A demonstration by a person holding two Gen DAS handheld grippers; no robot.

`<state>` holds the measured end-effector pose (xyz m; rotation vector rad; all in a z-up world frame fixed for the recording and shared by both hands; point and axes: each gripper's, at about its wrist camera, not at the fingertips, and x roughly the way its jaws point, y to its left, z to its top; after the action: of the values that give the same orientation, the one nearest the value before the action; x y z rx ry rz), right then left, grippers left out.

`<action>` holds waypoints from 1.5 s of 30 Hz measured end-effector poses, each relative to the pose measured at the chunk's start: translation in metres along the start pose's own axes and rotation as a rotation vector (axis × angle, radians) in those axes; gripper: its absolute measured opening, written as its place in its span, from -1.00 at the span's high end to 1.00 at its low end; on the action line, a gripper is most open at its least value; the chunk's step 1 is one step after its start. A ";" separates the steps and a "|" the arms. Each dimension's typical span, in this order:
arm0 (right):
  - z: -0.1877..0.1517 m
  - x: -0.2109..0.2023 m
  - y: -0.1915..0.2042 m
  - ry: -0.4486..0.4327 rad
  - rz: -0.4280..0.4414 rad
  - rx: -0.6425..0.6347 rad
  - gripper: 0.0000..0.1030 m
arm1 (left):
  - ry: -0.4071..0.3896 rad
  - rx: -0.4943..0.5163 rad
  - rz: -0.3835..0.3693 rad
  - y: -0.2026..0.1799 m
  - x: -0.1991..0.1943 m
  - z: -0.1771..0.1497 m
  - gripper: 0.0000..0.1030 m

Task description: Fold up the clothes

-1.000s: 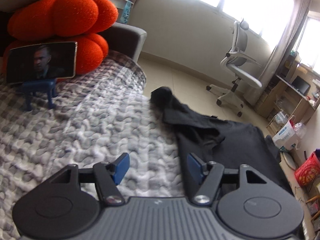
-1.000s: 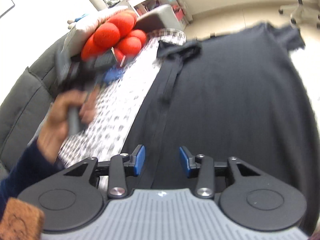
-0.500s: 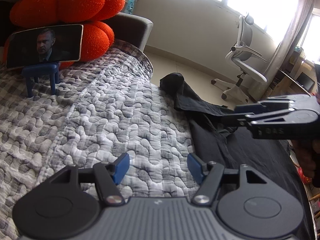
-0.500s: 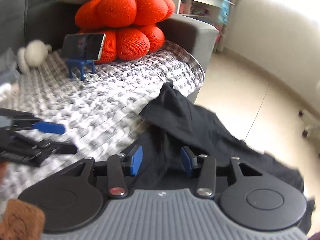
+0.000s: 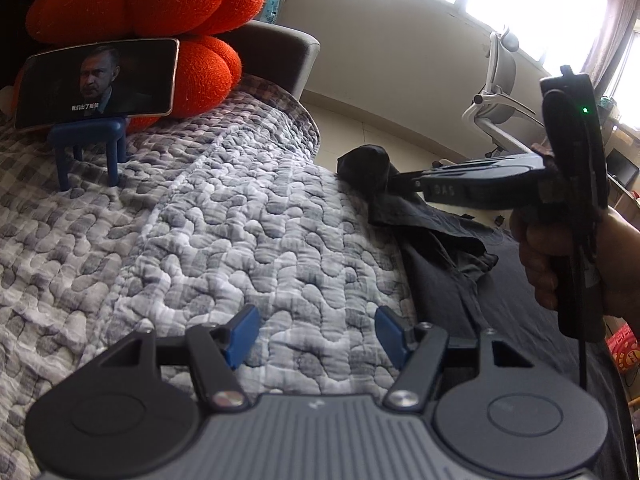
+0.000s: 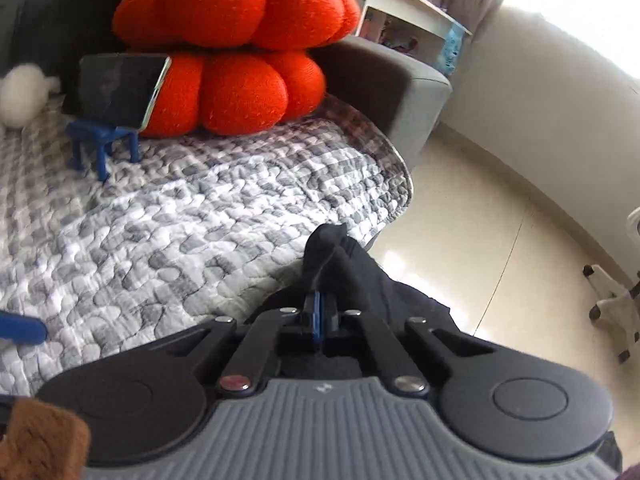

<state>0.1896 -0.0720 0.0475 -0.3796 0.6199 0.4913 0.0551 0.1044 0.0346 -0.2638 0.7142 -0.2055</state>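
While my left gripper (image 5: 316, 334) hovers with jaws apart over the quilt (image 5: 200, 220), my right gripper (image 6: 318, 316) is clamped on a sleeve tip of the black shirt (image 5: 448, 248) at the quilt's right edge. I judge I'm folding that sleeve; next, carry it across the shirt's body.

Black garment (image 5: 436, 236): matt cloth. Quilt (image 5: 224, 232): puckered fabric. Orange cushion (image 6: 240, 40): fuzzy, probably knit.

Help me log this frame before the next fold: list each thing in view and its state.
Black garment: crumpled, one end pinched and lifted.
Right tongs: shut on the garment.
Left tongs: open, empty, over the quilt.
Phone: screen on, propped on blue stand.
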 end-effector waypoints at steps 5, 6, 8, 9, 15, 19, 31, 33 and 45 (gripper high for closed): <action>-0.004 -0.018 -0.049 -0.046 -0.013 0.244 1.00 | -0.002 -0.008 -0.006 0.000 0.002 0.002 -0.27; -0.006 -0.021 -0.056 -0.048 -0.007 0.283 1.00 | -0.003 -0.010 -0.007 0.000 0.002 0.002 -0.27; -0.009 -0.023 -0.057 -0.040 0.016 0.264 1.00 | -0.004 -0.015 -0.009 0.000 0.003 0.003 -0.27; -0.010 -0.023 -0.050 -0.036 0.026 0.220 0.92 | -0.005 -0.017 -0.010 0.000 0.004 0.003 -0.27; -0.014 -0.019 -0.008 -0.040 0.065 0.026 0.03 | -0.005 -0.004 -0.010 -0.002 0.006 0.005 -0.27; -0.017 -0.010 0.004 -0.032 0.077 -0.017 0.03 | -0.004 0.005 -0.009 0.000 0.007 0.006 -0.27; -0.010 0.015 0.027 0.021 0.076 -0.109 0.16 | -0.004 0.023 -0.009 0.004 0.008 0.010 -0.27; -0.008 0.016 0.021 0.044 0.044 -0.075 0.95 | -0.005 0.019 -0.012 0.005 0.009 0.012 -0.27; 0.012 -0.011 -0.099 0.039 0.009 0.419 0.96 | -0.008 0.003 -0.026 0.007 0.014 0.023 -0.27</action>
<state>0.2410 -0.1507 0.0826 0.0110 0.7436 0.3512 0.0812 0.1114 0.0404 -0.2714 0.7025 -0.2300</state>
